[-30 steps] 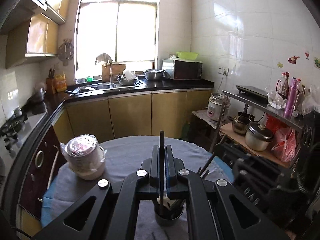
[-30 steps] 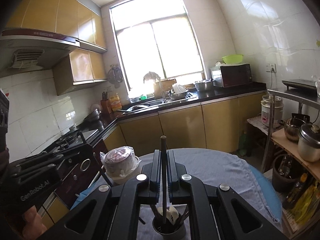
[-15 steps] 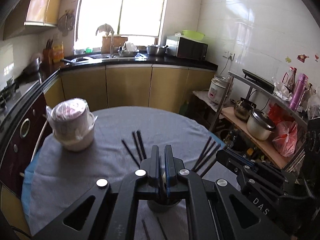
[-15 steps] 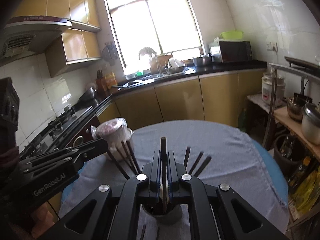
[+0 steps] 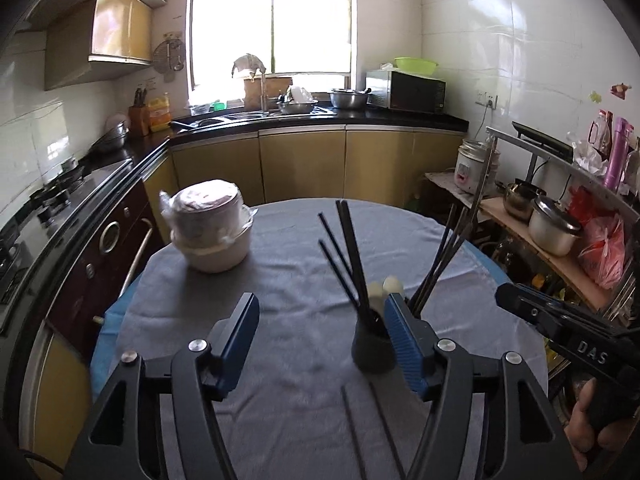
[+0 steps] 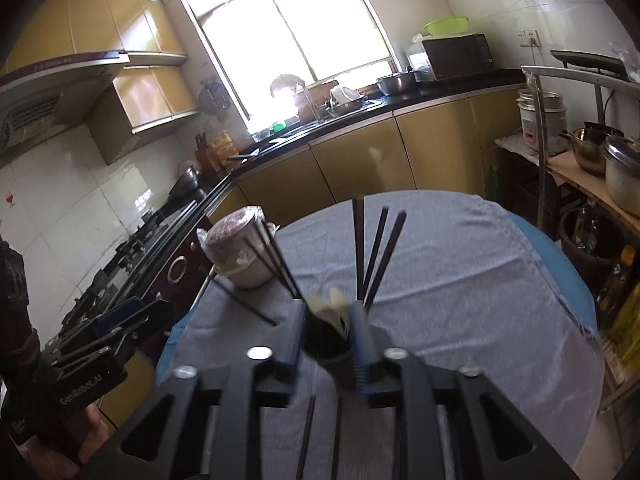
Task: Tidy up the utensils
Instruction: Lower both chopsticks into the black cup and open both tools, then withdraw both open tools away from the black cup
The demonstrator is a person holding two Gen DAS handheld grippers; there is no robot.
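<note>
A dark utensil cup stands on the grey-clothed round table, holding several black chopsticks and white spoons. My left gripper hangs low over the cloth with its jaws opening wide and nothing pressed between its pads; the cup sits just inside the right finger. My right gripper is straight over the cup, jaws opening, and the chopsticks stand free in it. Two loose chopsticks lie on the cloth near me.
A plastic-wrapped stack of bowls stands on the table's far left. A shelf with pots runs along the right side, and a stove along the left. A hand holds the right gripper.
Each gripper was shut on an upright chopstick above the cup. Both have sunk toward the cup and their jaws have parted, letting the chopsticks go.
</note>
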